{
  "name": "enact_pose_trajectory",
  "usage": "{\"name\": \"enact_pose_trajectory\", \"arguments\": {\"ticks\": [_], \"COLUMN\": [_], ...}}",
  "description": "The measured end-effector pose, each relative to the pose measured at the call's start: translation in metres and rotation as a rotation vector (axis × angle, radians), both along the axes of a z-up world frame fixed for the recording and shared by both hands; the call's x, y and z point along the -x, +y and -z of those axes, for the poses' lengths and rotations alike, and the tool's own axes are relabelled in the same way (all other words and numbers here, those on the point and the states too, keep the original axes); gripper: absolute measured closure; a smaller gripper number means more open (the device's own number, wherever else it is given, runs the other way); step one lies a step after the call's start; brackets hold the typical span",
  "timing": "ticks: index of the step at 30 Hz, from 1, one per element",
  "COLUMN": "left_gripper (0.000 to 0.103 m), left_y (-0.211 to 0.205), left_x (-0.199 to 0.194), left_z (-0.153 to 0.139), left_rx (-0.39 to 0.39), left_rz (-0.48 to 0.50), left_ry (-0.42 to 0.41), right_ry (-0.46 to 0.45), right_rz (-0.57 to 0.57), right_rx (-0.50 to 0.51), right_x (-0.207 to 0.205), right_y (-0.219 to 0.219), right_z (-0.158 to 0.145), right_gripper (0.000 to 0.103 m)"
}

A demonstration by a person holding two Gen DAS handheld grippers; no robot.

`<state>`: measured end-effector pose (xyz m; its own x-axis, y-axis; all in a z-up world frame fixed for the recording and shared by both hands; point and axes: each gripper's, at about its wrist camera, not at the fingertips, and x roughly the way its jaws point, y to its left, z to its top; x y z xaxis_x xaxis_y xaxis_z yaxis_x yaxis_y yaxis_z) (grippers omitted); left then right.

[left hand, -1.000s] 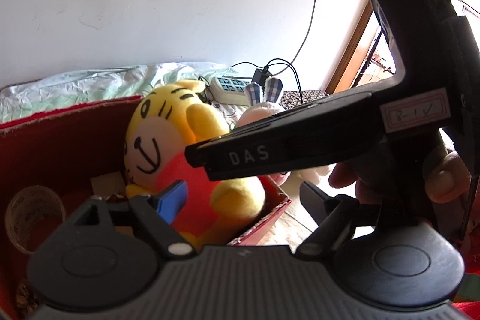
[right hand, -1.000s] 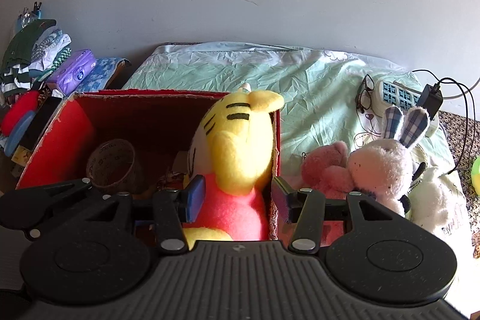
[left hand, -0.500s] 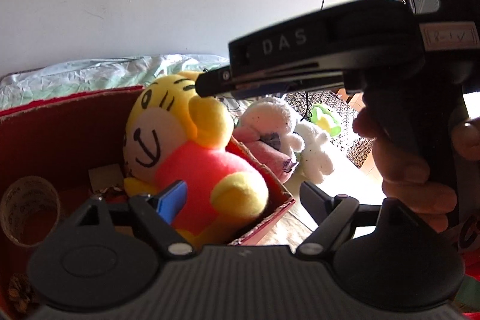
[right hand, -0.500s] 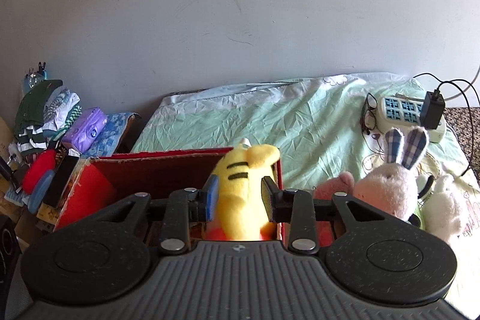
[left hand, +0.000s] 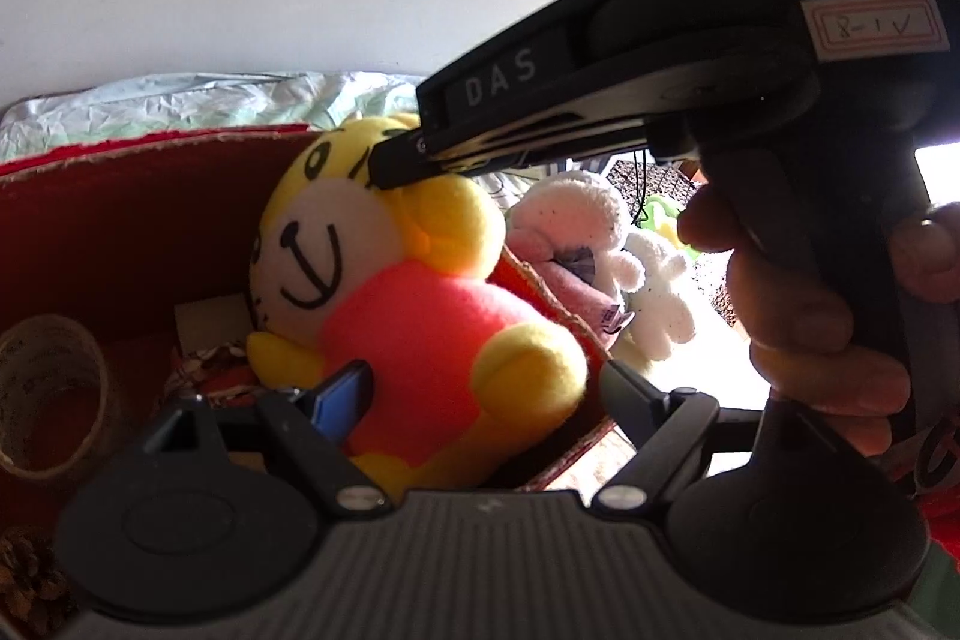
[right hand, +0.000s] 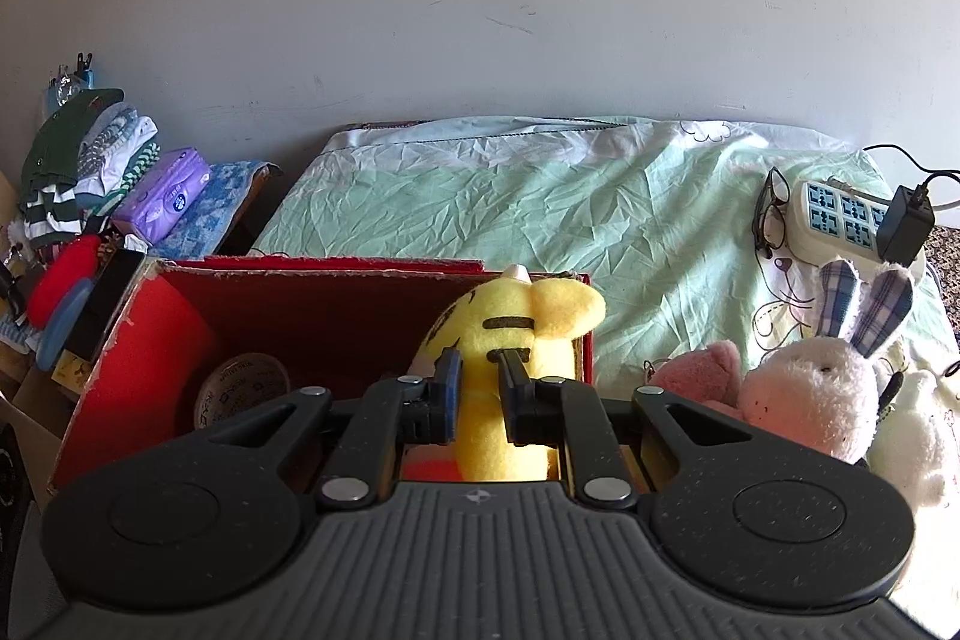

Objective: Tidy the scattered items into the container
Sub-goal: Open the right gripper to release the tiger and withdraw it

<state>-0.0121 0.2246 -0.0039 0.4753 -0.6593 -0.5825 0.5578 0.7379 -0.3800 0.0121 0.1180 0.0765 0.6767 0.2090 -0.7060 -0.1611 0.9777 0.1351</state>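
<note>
- Left wrist view: the left gripper [left hand: 486, 394] has its black fingers spread wide, nothing pressed between them, one either side of the plush tiger's red belly.
- The plush tiger [left hand: 396, 292], soft yellow fleece with a stitched black smile, sits upright inside the red cardboard box [left hand: 120, 196], against its right wall.
- A hand [left hand: 810, 322] grips the right gripper's smooth black handle, and its tips meet the tiger's head from above.
- A clear tape roll [left hand: 48, 400], ring-shaped, lies left of the tiger on the box floor.
- Right wrist view: the right gripper [right hand: 480, 388] is pressed together, pinching the fleece at the back of the tiger's head.
- A fuzzy pink rabbit [right hand: 816, 400] with checked ears lies right of the box on the creased green sheet [right hand: 540, 196].
</note>
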Motion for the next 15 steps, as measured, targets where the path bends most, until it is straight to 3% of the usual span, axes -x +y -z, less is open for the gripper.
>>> {"name": "enact_pose_trajectory", "arguments": {"ticks": [9,15], "left_gripper": [0.015,0.008], "left_y": [-0.003,-0.006], "left_x": [-0.004,0.002], "left_z": [-0.002,-0.013], "left_rx": [-0.037,-0.114], "left_rz": [-0.022,-0.081], "left_ry": [0.031,0.034], "right_ry": [-0.006,0.017], "right_rz": [0.033,0.063], "right_rx": [-0.038,-0.072], "right_x": [0.009,0.016], "right_y": [-0.011,-0.020], "right_z": [-0.003,0.003], "right_gripper": [0.086,0.083]}}
